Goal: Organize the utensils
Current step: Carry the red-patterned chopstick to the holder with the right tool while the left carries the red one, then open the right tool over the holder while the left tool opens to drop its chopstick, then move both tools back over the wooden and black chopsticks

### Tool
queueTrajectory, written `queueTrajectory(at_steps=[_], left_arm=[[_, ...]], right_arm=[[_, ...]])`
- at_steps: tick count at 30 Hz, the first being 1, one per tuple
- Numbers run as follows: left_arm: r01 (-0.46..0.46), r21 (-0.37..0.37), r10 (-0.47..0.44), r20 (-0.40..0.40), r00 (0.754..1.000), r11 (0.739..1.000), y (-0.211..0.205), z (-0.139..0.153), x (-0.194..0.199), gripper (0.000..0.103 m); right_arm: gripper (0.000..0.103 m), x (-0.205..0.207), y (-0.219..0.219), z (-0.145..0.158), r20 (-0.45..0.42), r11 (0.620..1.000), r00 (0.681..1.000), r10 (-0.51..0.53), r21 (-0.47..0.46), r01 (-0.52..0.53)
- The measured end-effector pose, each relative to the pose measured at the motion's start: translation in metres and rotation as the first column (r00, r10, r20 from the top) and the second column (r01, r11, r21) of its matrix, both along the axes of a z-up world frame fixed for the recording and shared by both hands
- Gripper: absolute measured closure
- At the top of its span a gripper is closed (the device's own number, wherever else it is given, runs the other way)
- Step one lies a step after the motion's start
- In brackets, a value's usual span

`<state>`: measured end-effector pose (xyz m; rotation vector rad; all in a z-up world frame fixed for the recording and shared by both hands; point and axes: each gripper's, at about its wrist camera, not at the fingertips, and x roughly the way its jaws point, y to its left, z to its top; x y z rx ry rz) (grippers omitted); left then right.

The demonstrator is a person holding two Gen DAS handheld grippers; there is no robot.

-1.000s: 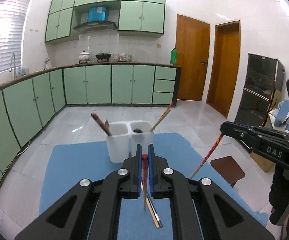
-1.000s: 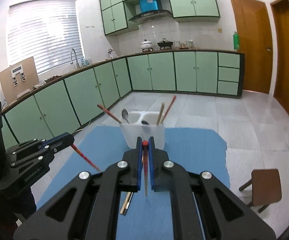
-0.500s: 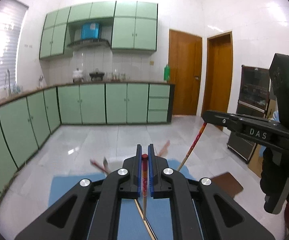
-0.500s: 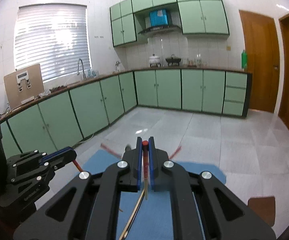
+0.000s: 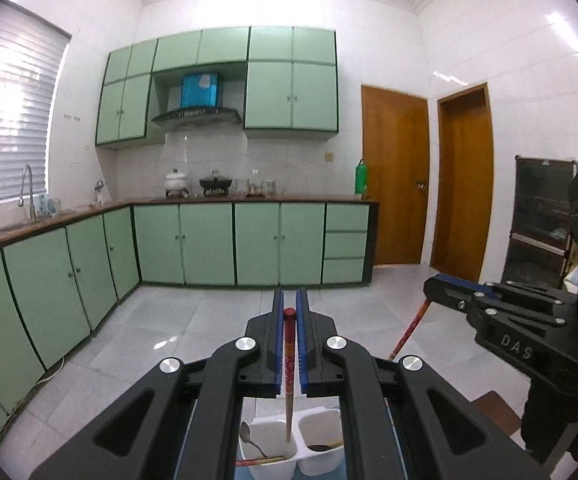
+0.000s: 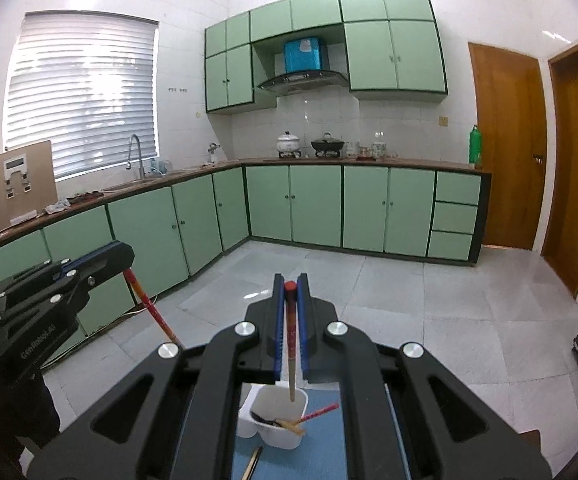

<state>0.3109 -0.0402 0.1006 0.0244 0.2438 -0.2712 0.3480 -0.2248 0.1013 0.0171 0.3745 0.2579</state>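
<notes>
My left gripper (image 5: 289,300) is shut on a red chopstick (image 5: 289,356) that hangs down between the blue pads. Its pale tip is above the left compartment of the white two-part holder (image 5: 321,458), where a spoon (image 5: 249,438) lies. My right gripper (image 6: 290,285) is shut on another red chopstick (image 6: 291,344), with the tip over the holder (image 6: 249,420). A red chopstick (image 6: 321,412) and a dark spoon lean in that holder. Each gripper shows in the other's view: the right gripper (image 5: 443,290) at the right, the left gripper (image 6: 109,256) at the left.
The holder stands on a blue mat (image 6: 325,452), where a loose chopstick (image 6: 253,460) lies in front of it. A brown stool (image 5: 493,404) is at the right. Green cabinets (image 5: 209,240), two wooden doors and a dark shelf unit (image 5: 541,216) line the room.
Both grippers have risen and moved forward with their chopsticks. The holder, earlier ahead of the fingers, now lies beneath them at the bottom of both views.
</notes>
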Motion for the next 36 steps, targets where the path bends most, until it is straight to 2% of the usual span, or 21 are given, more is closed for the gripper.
queueTrajectory(at_steps=[4,10,13,15,19,23,25,27,31,36], left_arm=[[0.004,0.017,-0.002,-0.077,0.997,1.000,-0.003,-0.029,0.027,0.097],[0.016,0.037,-0.010,-0.163,0.987,0.999,-0.005,-0.062,0.047,0.096],[0.012,0.043,-0.004,-0.171,0.985,0.999,-0.003,-0.065,0.042,0.092],[0.007,0.041,0.000,-0.160,0.987,0.999,0.000,-0.062,0.037,0.085],[-0.005,0.034,0.009,-0.125,0.992,0.999,0.006,-0.046,0.017,0.075],[-0.016,0.022,0.018,-0.078,0.997,1.000,0.010,-0.031,-0.015,0.046],[-0.015,0.021,0.016,-0.051,0.999,1.000,0.011,-0.029,-0.036,0.043],[-0.017,0.022,0.018,-0.043,0.999,1.000,0.013,-0.031,-0.054,0.038],[-0.017,-0.001,0.017,-0.067,0.998,1.000,0.019,-0.052,-0.092,0.034],[-0.030,0.020,0.032,-0.124,0.992,0.999,0.023,-0.088,-0.127,0.029]], right_arm=[[0.098,0.019,0.002,-0.023,-0.054,1.000,0.999,0.004,-0.016,-0.004],[0.096,0.027,0.010,-0.050,-0.119,1.000,0.993,0.006,-0.024,-0.009],[0.082,0.018,0.007,-0.052,-0.112,1.000,0.994,-0.012,-0.012,0.011],[0.067,0.011,0.001,-0.047,-0.089,0.999,0.996,-0.032,-0.005,0.031],[0.056,-0.006,-0.012,-0.036,-0.048,0.998,0.997,-0.063,0.000,0.063],[0.035,-0.038,-0.028,-0.027,0.006,0.996,0.996,-0.089,0.019,0.089],[0.028,-0.055,-0.033,-0.027,0.029,0.995,0.994,-0.102,0.020,0.101],[0.016,-0.079,-0.037,-0.030,0.052,0.993,0.992,-0.116,0.016,0.116],[0.011,-0.117,-0.040,-0.046,0.063,0.993,0.991,-0.121,0.002,0.121],[0.008,-0.157,-0.042,-0.083,-0.001,0.991,0.992,-0.130,0.014,0.130]])
